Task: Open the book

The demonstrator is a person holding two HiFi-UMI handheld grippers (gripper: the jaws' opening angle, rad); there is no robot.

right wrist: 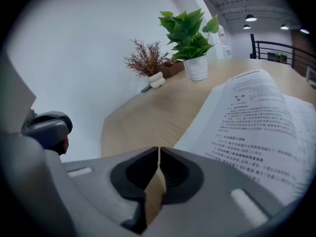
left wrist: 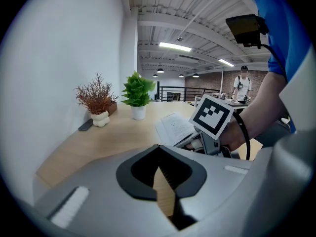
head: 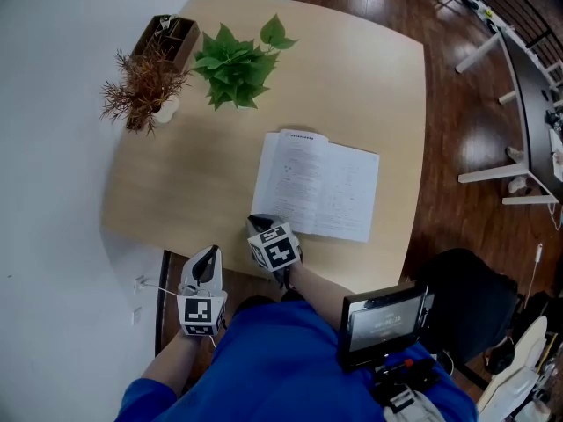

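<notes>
1. Book of white printed pages [head: 317, 185]: it lies open and flat on the light wooden table [head: 176, 192], right of centre, with 2 pages facing up. The right gripper view shows its near page [right wrist: 256, 117] gently curved towards the spine.
2. Progress: judged from the spread pages, the opening appears complete. No further step is apparent, except withdrawing the grippers.
3. Right gripper [head: 260, 221]: it hovers just beside the book's near left corner. Its jaws are pressed together at the tips and grasp nothing [right wrist: 158, 149].
4. Left gripper [head: 209, 251]: it is held off the table, beyond the near edge, close to the white wall. Its jaws are likewise closed on nothing [left wrist: 158, 147].
5. Edges: the book's near edge runs close to the table's near edge. Its right edge sits near the table's right edge, so little margin remains on those 2 sides.
6. Open room: bare tabletop extends left of the book and beyond its far edge.
7. Obstacles: a green leafy plant in a white pot [head: 236, 64], a dried reddish-brown plant in a white pot [head: 141, 86] and a brown wooden box [head: 167, 38] occupy the far left corner, well apart from the book.
</notes>
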